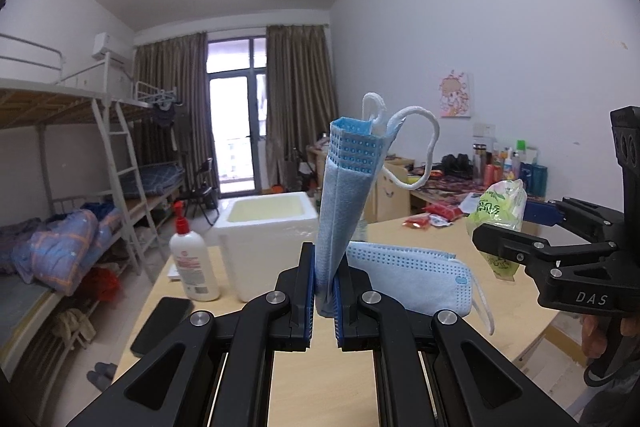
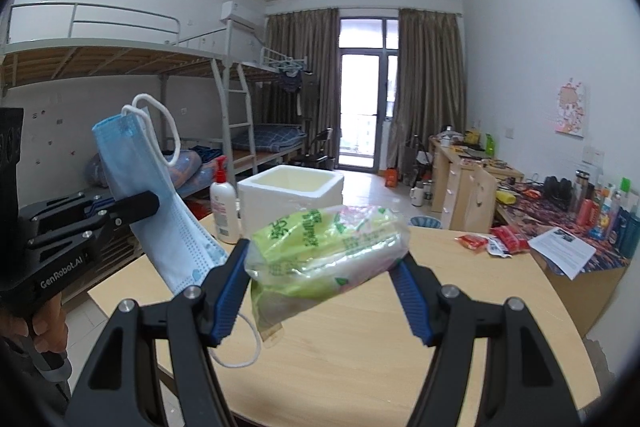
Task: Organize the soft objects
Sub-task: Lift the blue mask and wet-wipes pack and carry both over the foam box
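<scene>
- Your left gripper [image 1: 324, 291] has its jaws pressed nearly together, pinching the lower end of a folded blue mask [image 1: 348, 187]; the rest stands up above the bench [image 1: 320, 379], ear loops dangling.
- Your right gripper [image 2: 320, 275] has its jaws spread wide, clamping a green tissue pack [image 2: 326, 251] by both ends, held off the bench.
- A 2nd mask [image 1: 412, 279] lies flat on the bench, just beside the left jaws.
- Likely drop spot, imo: the white foam box [image 2: 290, 195] at the far edge.
- Risk: the mask is held by a thin edge only, so a quick swing could slip it out.
- Risk: a loose loop could snag the right gripper, since both tools sit near each other.
- Risk: the slick wrap could slide, or the pack could sag out between the pads.
- Risk: the lotion bottle [image 2: 225, 205] stands just beside the box, so a low pass could tip it.
- Bench: pale wood; phone [image 1: 162, 325] near the left edge, red snack packs [image 2: 490, 245] at the far right.
- Room: dorm w/ bunk beds, curtains, balcony door, cluttered desk.
</scene>
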Demonstrator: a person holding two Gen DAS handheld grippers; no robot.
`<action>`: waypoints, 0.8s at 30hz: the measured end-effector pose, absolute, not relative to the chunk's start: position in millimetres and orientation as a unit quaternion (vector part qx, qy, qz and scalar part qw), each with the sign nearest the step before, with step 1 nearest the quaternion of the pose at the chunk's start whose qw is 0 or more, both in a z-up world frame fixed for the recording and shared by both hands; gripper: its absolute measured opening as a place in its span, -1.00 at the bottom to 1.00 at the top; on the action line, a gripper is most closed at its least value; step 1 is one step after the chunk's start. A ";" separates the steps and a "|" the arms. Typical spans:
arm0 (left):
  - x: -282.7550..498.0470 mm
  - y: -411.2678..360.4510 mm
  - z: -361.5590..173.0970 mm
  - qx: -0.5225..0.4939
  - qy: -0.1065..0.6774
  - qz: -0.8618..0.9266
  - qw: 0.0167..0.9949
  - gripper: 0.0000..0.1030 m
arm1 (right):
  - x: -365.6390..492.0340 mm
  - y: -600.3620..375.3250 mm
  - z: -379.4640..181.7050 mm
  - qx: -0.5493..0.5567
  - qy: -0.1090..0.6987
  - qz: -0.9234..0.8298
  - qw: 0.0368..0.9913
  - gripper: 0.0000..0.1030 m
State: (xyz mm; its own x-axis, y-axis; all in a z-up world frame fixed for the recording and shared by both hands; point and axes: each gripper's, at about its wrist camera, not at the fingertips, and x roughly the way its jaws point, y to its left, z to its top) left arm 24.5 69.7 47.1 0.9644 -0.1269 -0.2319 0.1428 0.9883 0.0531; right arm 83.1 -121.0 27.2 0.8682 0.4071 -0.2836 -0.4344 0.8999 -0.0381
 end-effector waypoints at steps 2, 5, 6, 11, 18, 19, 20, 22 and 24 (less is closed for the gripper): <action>23.3 75.3 47.4 0.033 0.114 -0.057 0.991 -0.84 | 86.3 -115.0 27.4 -0.051 0.136 0.234 0.961 0.40; 21.9 81.9 48.1 0.029 0.115 -0.040 0.992 -0.84 | 86.4 -105.7 28.1 -0.058 0.131 0.251 0.957 0.40; 21.6 84.8 48.2 0.026 0.115 -0.034 0.992 -0.84 | 86.3 -103.2 28.3 -0.059 0.131 0.255 0.956 0.40; 21.4 93.2 48.2 0.019 0.118 -0.015 0.993 -0.84 | 91.3 -94.2 27.9 -0.061 0.131 0.276 0.950 0.40; 28.0 99.2 49.2 0.017 0.122 0.002 0.992 -0.84 | 99.2 -87.0 25.2 -0.061 0.137 0.291 0.945 0.40; 30.2 97.6 48.7 0.018 0.123 0.002 0.992 -0.84 | 99.7 -86.2 24.8 -0.060 0.138 0.292 0.944 0.40; 30.8 95.3 48.6 0.018 0.124 0.002 0.992 -0.84 | 100.5 -86.3 24.6 -0.060 0.139 0.293 0.944 0.40; 34.8 94.2 48.3 0.019 0.126 0.002 0.992 -0.84 | 102.8 -85.9 24.3 -0.059 0.141 0.294 0.944 0.40; 36.9 91.9 48.1 0.017 0.127 0.003 0.992 -0.84 | 106.2 -86.2 25.0 -0.059 0.143 0.293 0.943 0.40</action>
